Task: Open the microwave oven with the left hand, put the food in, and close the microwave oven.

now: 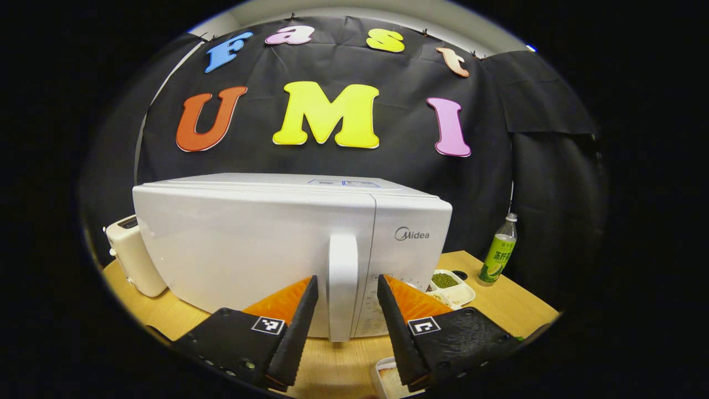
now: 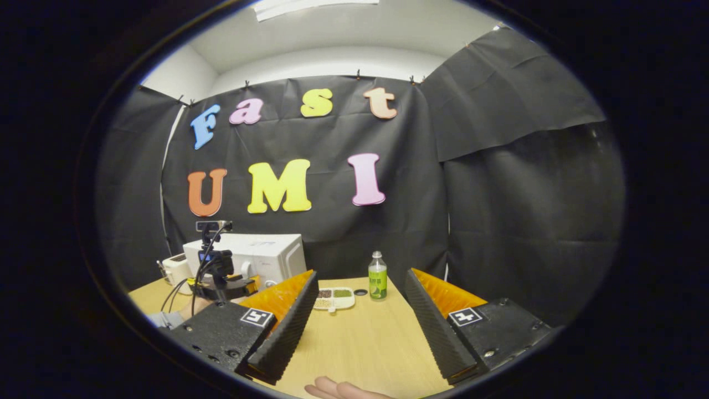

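On the table (image 1: 498, 310): everything stood on pale wood.
Microwave (image 1: 266, 244): white, door shut, at table's back left; also seen far off in right gripper view (image 2: 260, 257).
Toaster (image 1: 130, 255): white, just beside microwave's far side.
Left gripper (image 1: 343, 310): fingers spread, one each side of door handle (image 1: 343, 282), contact unclear.
Right gripper (image 2: 360, 316): fingers apart, holding nothing, above bare table.
Bottle (image 2: 378, 282): green label, upright near back edge.
Food tray (image 2: 334, 298): divided, near bottle.
Container (image 1: 388, 379): at near edge, partly hidden by left gripper.
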A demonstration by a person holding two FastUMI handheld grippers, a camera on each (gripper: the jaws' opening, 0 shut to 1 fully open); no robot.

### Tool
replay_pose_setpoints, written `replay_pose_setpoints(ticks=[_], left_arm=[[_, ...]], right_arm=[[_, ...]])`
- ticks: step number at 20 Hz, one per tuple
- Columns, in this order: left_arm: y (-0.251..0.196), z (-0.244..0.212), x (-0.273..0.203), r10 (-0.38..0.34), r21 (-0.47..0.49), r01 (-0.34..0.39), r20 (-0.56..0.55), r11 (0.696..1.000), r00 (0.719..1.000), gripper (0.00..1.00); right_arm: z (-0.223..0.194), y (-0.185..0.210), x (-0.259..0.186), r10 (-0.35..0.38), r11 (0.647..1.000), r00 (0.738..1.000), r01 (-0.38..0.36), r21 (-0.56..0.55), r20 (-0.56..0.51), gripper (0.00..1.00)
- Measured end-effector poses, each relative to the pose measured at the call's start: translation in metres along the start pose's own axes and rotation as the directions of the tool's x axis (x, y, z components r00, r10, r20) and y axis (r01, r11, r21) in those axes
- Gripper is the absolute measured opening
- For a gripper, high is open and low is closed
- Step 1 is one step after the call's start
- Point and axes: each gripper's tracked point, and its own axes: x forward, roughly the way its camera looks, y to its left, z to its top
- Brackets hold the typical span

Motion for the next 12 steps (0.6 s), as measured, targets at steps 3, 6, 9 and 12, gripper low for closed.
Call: replay_pose_setpoints(ticks=[3, 6, 9, 12], left_arm=[[0.005, 0.002, 0.002, 0.036, 0.042, -0.037, 0.014, 0.998, 0.999, 0.46], [0.003, 0.001, 0.001, 0.040, 0.045, -0.041, 0.024, 0.998, 0.999, 0.28], [0.004, -0.001, 0.000, 0.039, 0.041, -0.039, 0.008, 0.998, 0.999, 0.08], [0.004, -0.002, -0.001, 0.017, 0.034, -0.017, 0.003, 0.999, 1.000, 0.08]], right_arm=[[-0.007, -0.007, 0.002, -0.009, 1.000, 1.000, 0.009, 0.006, -0.010, 1.00], [-0.015, -0.014, 0.004, -0.021, 1.000, 0.999, 0.021, 0.012, -0.026, 1.00], [-0.018, -0.018, 0.002, -0.026, 1.000, 0.999, 0.027, 0.015, -0.036, 1.00], [-0.018, -0.021, 0.001, -0.034, 0.999, 0.999, 0.034, 0.009, -0.034, 1.00]])
